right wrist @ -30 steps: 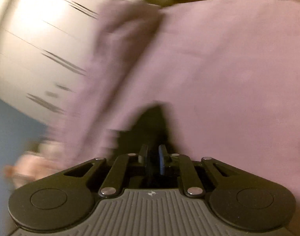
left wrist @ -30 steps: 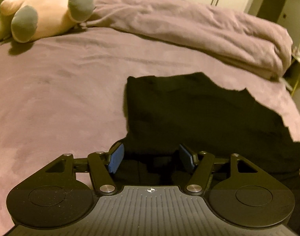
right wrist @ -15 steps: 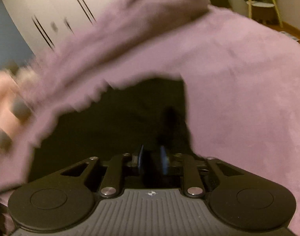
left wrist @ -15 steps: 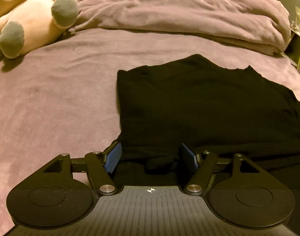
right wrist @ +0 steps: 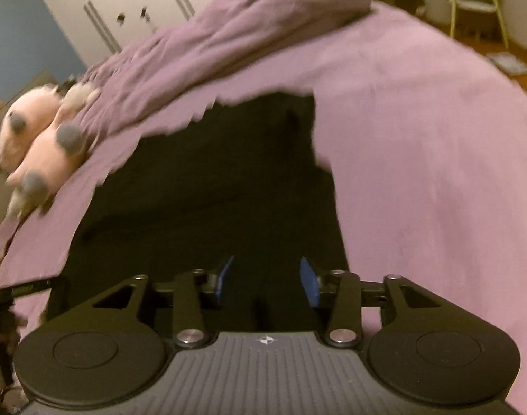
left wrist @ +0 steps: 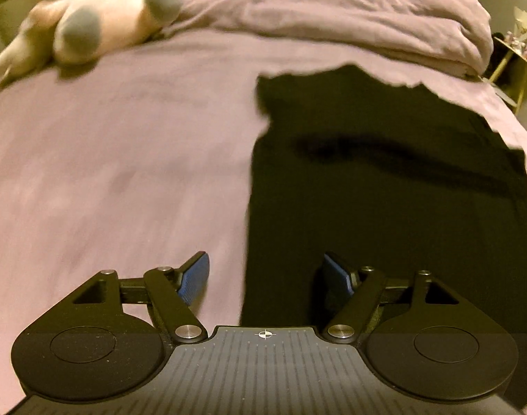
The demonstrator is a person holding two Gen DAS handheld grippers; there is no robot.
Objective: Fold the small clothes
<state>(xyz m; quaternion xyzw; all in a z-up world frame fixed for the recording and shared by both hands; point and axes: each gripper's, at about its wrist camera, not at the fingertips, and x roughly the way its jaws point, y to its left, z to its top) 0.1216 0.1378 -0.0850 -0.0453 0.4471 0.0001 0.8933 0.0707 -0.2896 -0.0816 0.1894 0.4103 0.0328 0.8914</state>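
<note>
A black garment [left wrist: 384,180] lies flat on the mauve bed [left wrist: 125,155], folded over on itself with a straight left edge. My left gripper [left wrist: 267,276] hovers over that left edge, its jaws opening wide, with nothing pinched between the blue pads [left wrist: 194,276]. In the right wrist view the same black garment [right wrist: 211,190] spreads ahead. My right gripper [right wrist: 267,280] is above its near right part, jaws opening, and the blue pads [right wrist: 308,282] stand apart from the cloth below them.
A pink plush toy [left wrist: 101,17] with grey paws lies at the far left of the bed. A bunched mauve duvet [left wrist: 350,17] runs along the far side. White wardrobe doors [right wrist: 125,7] stand behind, and a gold stand [left wrist: 516,55] is beyond the right bed edge.
My right gripper was shut on the black cloth and has let it go, jaws now apart. My left gripper shifted left, off the cloth's middle to its left edge, and widened.
</note>
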